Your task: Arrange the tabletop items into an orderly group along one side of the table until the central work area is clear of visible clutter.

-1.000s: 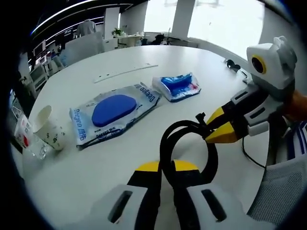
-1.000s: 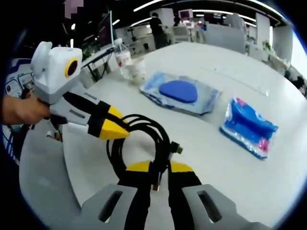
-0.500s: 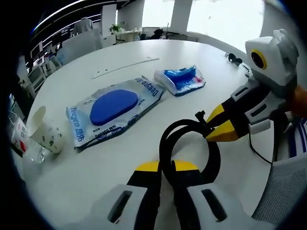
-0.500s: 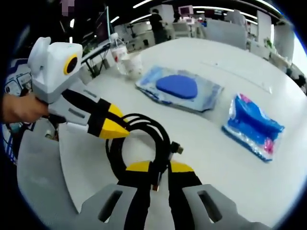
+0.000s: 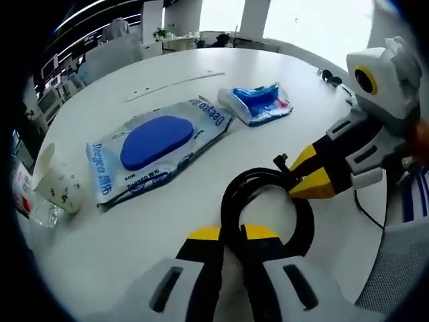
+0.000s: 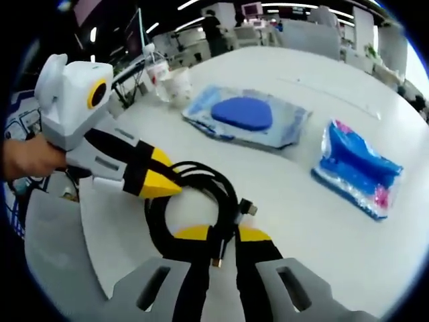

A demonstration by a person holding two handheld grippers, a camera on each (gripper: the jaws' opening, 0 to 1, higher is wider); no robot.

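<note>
Left gripper view: the left claw (image 5: 232, 235), its yellow-tipped jaws drawn together, clamps one side of a coiled black cable (image 5: 265, 201) lying on the white tabletop (image 5: 167, 221). The near arc of the coil is hidden between and behind the jaws. The right claw (image 5: 303, 176) enters from the right and pinches the opposite side of the coil; a small plug end juts from the loop just beside its tips. Whether the right claw's jaws meet fully cannot be made out here, since they appear side-on.

Beyond the cable, well apart from it, lies a flat wet-wipe pack (image 5: 155, 142) with a blue oval lid, and farther off a smaller blue packet (image 5: 258, 104), its printing too small to read. A paper cup (image 5: 57, 184) stands near the left edge of the tabletop; just beside it a clear plastic bottle (image 5: 30, 201) is largely cut off by the picture's margin. A thin pale strip (image 5: 175, 86) lies on the far side of the tabletop; its nature cannot be told.

Right gripper view: the right claw (image 6: 216, 235) is closed on the cable (image 6: 201, 188), with a connector visible between its jaws. The left claw (image 6: 157, 182) grips the coil from the left; a hand (image 6: 27, 157) holds its handle, partly cropped. The wipe pack (image 6: 244, 117), blue packet (image 6: 358, 168), cup (image 6: 179, 84) and bottle (image 6: 157, 74) lie beyond.
</note>
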